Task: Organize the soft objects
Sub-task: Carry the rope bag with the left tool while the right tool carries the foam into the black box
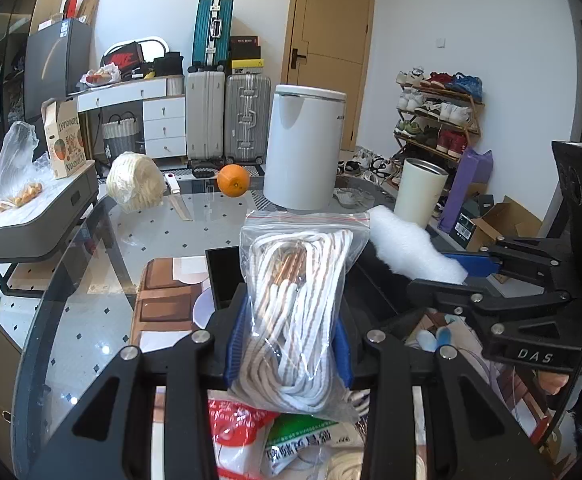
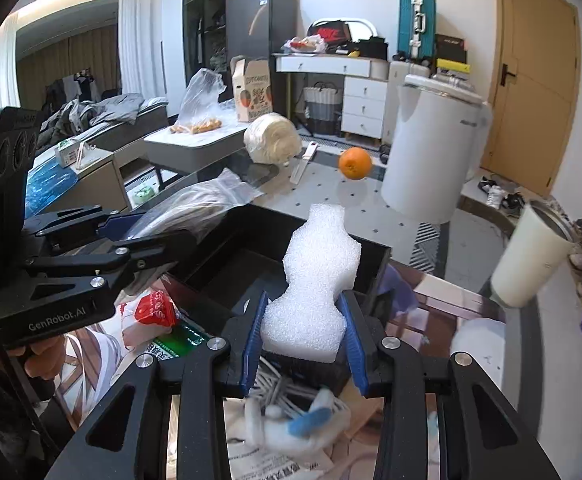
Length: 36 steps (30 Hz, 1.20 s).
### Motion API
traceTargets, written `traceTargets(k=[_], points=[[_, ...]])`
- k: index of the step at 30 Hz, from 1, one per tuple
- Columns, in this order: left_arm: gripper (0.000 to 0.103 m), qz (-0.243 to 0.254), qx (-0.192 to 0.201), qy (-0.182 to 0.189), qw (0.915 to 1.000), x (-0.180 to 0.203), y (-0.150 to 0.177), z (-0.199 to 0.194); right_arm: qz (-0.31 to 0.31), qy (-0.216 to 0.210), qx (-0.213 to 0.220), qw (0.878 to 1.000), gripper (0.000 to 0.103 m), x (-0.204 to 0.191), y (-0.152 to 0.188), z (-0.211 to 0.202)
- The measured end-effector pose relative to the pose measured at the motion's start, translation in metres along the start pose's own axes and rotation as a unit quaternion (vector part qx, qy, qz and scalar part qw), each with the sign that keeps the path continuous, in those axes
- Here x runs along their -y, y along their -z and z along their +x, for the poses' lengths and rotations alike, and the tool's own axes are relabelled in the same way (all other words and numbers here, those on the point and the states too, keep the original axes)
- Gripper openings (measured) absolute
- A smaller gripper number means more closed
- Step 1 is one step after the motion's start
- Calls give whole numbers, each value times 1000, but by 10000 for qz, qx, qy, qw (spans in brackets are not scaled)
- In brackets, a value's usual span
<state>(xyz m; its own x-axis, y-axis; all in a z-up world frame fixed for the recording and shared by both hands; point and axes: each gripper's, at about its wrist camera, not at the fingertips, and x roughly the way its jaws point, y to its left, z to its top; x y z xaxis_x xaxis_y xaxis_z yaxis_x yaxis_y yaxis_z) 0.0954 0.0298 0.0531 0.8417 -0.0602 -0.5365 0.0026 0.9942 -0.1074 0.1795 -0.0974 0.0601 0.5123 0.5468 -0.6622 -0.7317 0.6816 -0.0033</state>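
My left gripper [image 1: 289,344] is shut on a clear zip bag of white and brown cord [image 1: 299,304], held upright above the table. Seen from the right wrist, that bag [image 2: 195,204] sticks out of the left gripper [image 2: 131,236] at the left. My right gripper [image 2: 305,344] is shut on a white foam piece [image 2: 315,288], its blue pads pressing both sides. In the left wrist view the foam piece [image 1: 411,248] and right gripper [image 1: 457,270] are at the right. An open black box [image 2: 259,264] lies just beyond both grippers, its inside bare.
On the glass table [image 1: 163,232] stand a white canister [image 1: 305,148], a cream cup [image 1: 421,192], an orange [image 1: 233,180], a wrapped rope coil [image 1: 137,182] and a knife [image 1: 179,196]. Packets [image 1: 275,440] and a white and blue plush [image 2: 291,420] lie below the grippers.
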Motion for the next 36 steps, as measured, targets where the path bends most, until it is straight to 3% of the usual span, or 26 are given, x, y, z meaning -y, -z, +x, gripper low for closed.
traceTargets(k=[18,36], points=[[35,86,-345,-31,9994,1,-11,41,-590,62,-744,9955,37,0,-19,54],[35,231,-587,-11,9980,5,-5,61,-488,-76,-1291,9904,37,4,-24,77]])
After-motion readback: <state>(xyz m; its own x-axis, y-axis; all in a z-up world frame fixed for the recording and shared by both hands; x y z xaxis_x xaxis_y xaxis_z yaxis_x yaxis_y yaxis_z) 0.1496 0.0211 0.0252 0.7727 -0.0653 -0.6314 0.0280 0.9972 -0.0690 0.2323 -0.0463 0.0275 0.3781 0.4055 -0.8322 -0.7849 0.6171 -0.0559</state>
